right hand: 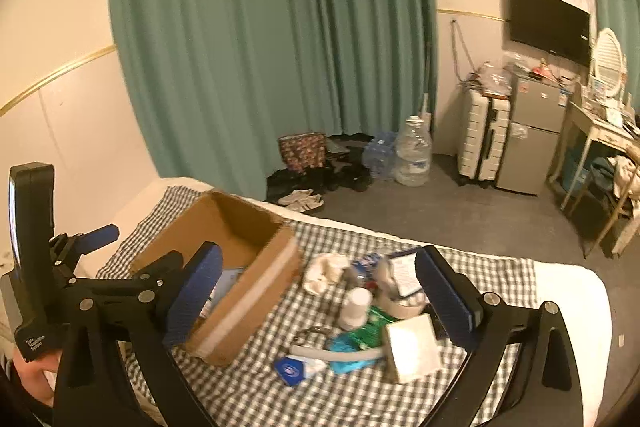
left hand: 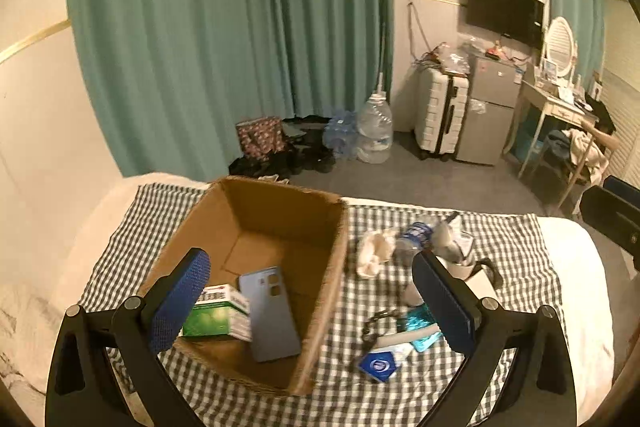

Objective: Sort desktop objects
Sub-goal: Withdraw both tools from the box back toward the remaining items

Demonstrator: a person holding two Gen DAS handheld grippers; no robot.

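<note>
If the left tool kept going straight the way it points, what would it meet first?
Most likely the inside of the open cardboard box, just beyond the blue phone lying in it; the left tool is open and empty. Depth is uncertain.

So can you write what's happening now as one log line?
left tool: open, empty | right tool: open, empty | box: phone, green carton | clutter: on cloth
</note>
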